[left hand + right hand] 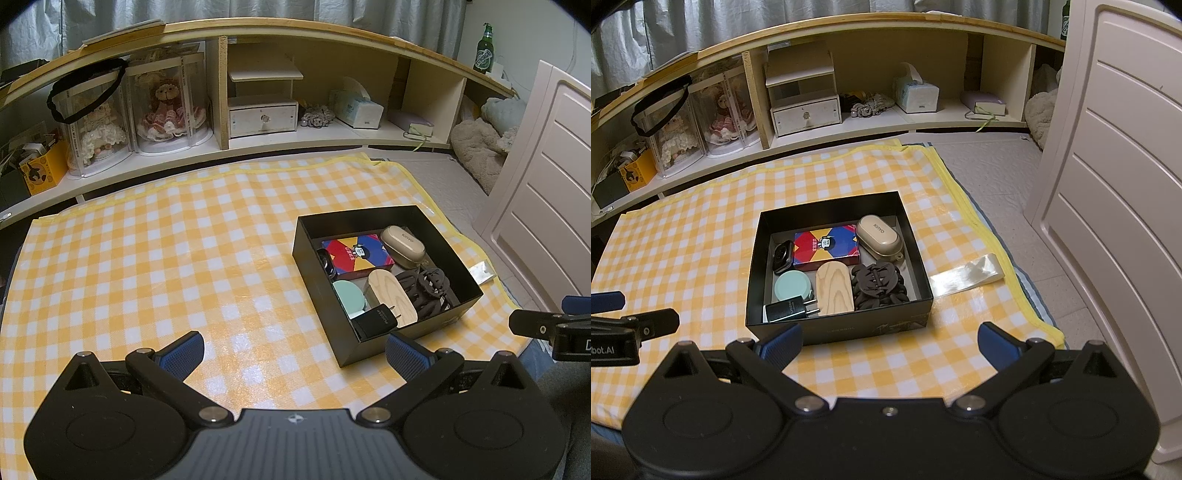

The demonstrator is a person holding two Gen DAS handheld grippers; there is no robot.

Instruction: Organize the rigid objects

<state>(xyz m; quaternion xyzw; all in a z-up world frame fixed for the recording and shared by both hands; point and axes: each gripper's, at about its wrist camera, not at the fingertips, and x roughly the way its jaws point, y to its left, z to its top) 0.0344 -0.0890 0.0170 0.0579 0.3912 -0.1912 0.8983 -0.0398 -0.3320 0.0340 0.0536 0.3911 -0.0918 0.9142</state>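
Note:
A black open box (834, 330) (321, 284) sits on the yellow checked cloth (155, 258) (683, 240). Inside lie a colourful card box (825, 245) (356, 253), a beige case (879, 234) (402, 243), a smartwatch (783, 254), a mint round tin (792, 284) (349, 297), a wooden oval piece (834, 290) (393, 297), a black charger plug (788, 310) (376, 317) and dark hair claws (879, 284) (424, 291). My left gripper (295, 350) is open over the cloth, left of the box. My right gripper (890, 345) is open just in front of the box, holding nothing.
A clear plastic strip (964, 277) lies on the cloth right of the box. A low shelf (295, 136) at the back holds doll cases (162, 107), a small drawer unit (262, 118) and a tissue box (358, 107). A white cabinet door (1115, 184) stands at the right.

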